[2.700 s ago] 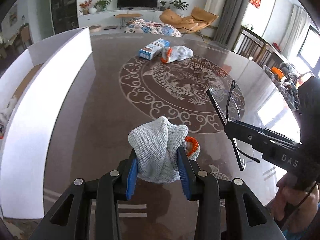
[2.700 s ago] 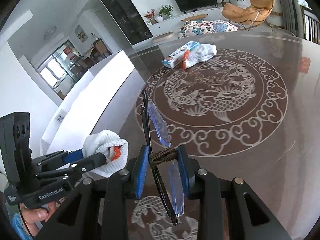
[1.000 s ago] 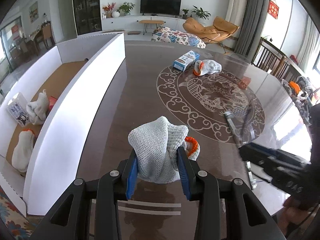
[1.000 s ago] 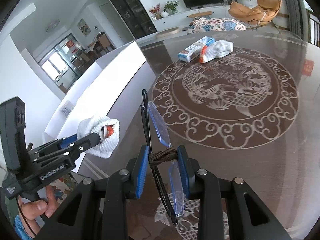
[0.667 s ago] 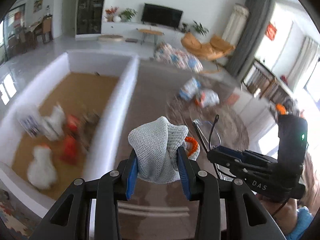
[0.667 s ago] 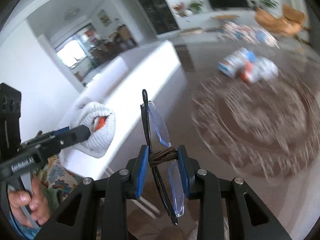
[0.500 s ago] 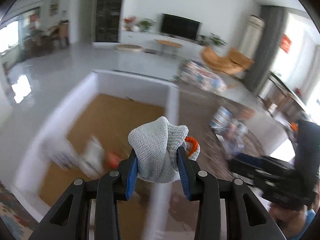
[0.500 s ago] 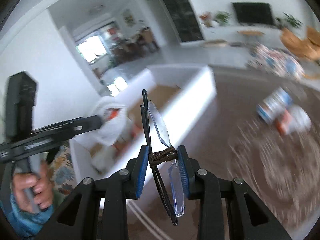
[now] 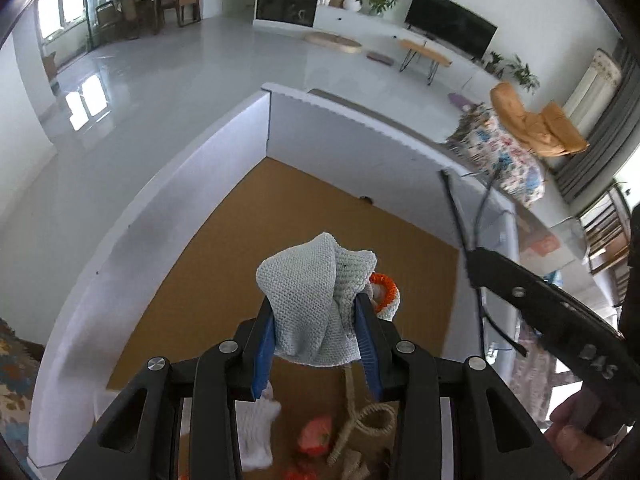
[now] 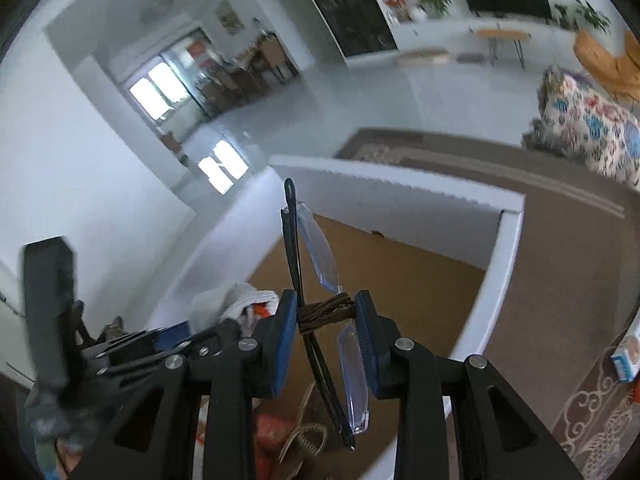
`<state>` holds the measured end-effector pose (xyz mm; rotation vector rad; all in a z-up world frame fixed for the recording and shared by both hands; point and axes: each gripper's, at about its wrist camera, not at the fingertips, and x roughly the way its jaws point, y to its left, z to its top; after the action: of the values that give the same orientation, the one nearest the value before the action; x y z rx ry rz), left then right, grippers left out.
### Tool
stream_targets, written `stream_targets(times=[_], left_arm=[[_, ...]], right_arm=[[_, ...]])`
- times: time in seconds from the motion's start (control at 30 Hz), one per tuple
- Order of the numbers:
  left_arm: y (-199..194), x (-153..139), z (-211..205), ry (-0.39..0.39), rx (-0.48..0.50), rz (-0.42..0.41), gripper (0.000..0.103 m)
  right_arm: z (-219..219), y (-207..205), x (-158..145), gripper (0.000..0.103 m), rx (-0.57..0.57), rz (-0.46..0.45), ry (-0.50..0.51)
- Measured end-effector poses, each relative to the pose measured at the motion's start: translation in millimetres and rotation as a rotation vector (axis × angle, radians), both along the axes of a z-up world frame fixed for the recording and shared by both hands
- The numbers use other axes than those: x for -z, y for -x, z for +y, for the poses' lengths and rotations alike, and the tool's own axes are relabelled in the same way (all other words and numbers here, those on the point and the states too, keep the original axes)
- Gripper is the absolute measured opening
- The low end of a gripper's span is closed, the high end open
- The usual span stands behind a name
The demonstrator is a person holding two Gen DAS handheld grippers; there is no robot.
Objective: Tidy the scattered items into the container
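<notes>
My left gripper (image 9: 316, 330) is shut on a grey-white knitted glove with an orange cuff (image 9: 316, 284) and holds it above the brown floor of the white-walled box (image 9: 168, 184). My right gripper (image 10: 326, 338) is shut on a folded pair of glasses (image 10: 316, 256), pinched at the bridge wrapped in brown cord, over the box's near end. The right gripper and the glasses (image 9: 466, 216) also show at the right of the left wrist view. The left gripper with the glove (image 10: 232, 300) shows at the lower left of the right wrist view.
Inside the box lie a white glove (image 9: 256, 432), orange pieces (image 9: 316, 436) and a jute rope loop (image 9: 360, 420). The box's white wall (image 10: 492, 280) separates it from the brown patterned table (image 10: 560, 272). A blue-white carton (image 10: 626, 356) lies on the table at the right.
Both grippers have swung left from over the table to above the open box, each still holding its item. The box interior now fills both views.
</notes>
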<state>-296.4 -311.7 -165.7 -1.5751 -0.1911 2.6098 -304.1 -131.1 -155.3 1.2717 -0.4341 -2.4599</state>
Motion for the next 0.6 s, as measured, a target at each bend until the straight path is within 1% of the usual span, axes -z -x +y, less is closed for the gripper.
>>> stream_targets(times=[0.1, 0.17, 0.2, 0.23, 0.27, 0.3, 0.33, 0.37, 0.4, 0.47, 0.5, 0.6], left_arm=[[6, 6, 1, 0.015, -0.005, -0.01, 0.037], [8, 7, 2, 0.028, -0.001, -0.013, 0.037], [9, 8, 2, 0.036, 0.001, -0.016, 0.042], [11, 10, 0, 0.057, -0.004, -0.031, 0.047], [12, 12, -2, 0.077, -0.009, -0.046, 0.049], [13, 15, -3, 0.097, -0.014, -0.06, 0.054], [15, 17, -6, 0.106, -0.029, -0.074, 0.061], [16, 18, -10, 0.097, -0.038, -0.08, 0.064], [16, 18, -13, 0.08, -0.043, -0.084, 0.069], [11, 15, -19, 0.056, -0.053, -0.078, 0.069], [8, 13, -18, 0.073, -0.052, -0.074, 0.07], [-6, 4, -14, 0.097, -0.044, -0.058, 0.07]], right_arm=[[-9, 15, 18, 0.03, -0.001, -0.054, -0.007], [-14, 21, 28, 0.033, -0.006, -0.088, 0.0], [-17, 23, 33, 0.033, -0.009, -0.105, 0.0], [-20, 24, 36, 0.038, -0.01, -0.119, -0.033], [-23, 24, 39, 0.044, -0.011, -0.131, -0.063], [-24, 24, 39, 0.047, -0.012, -0.126, -0.075], [-24, 23, 40, 0.047, -0.013, -0.12, -0.087], [-24, 23, 40, 0.047, -0.014, -0.115, -0.094], [-20, 21, 39, 0.048, -0.01, -0.106, -0.065], [-13, 16, 35, 0.052, 0.001, -0.089, -0.011], [-8, 12, 31, 0.055, 0.015, -0.074, 0.005], [4, -8, 14, 0.055, 0.023, 0.003, 0.009]])
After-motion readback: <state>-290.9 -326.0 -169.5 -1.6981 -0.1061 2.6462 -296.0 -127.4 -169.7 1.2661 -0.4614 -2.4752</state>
